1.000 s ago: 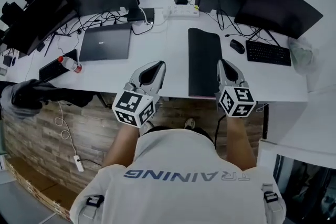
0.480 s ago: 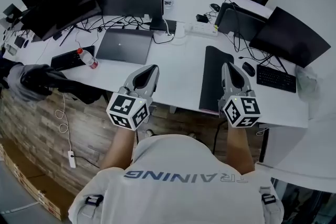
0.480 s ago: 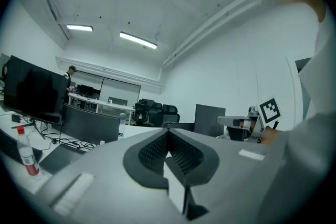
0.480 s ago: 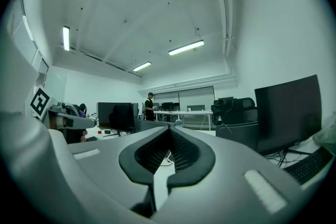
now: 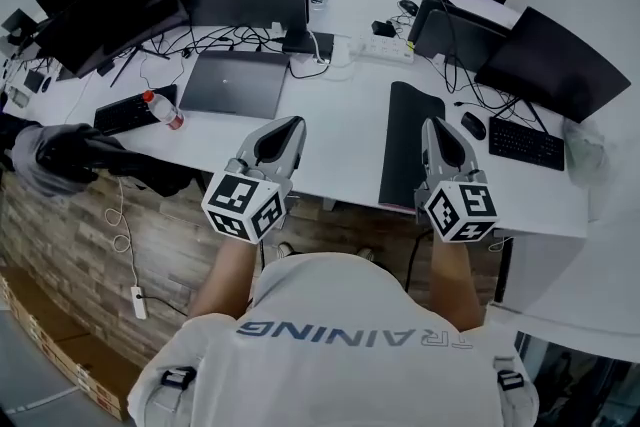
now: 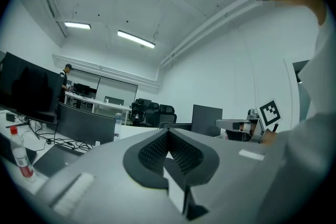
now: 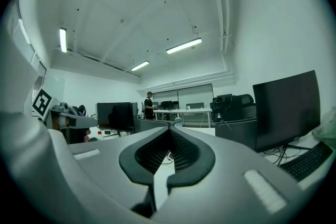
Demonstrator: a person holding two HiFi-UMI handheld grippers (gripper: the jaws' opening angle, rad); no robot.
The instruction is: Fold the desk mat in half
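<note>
The desk mat [image 5: 405, 140] lies flat on the white surface [image 5: 340, 120] as a narrow dark strip running away from the person, its near end at the front edge. That probably puts its short side within easy reach. The mouse [image 5: 473, 126] and keyboard [image 5: 527, 143] sit just to its right and the laptop [image 5: 240, 83] well to its left, so nothing rests on it. The right tongs [image 5: 432, 125] hover level over the mat's near right part, pressed closed on nothing. The left tongs [image 5: 291, 125], likewise closed and empty, hang over bare surface left of the mat. Neither grips it, so either the fold has not begun or it is already done.
</note>
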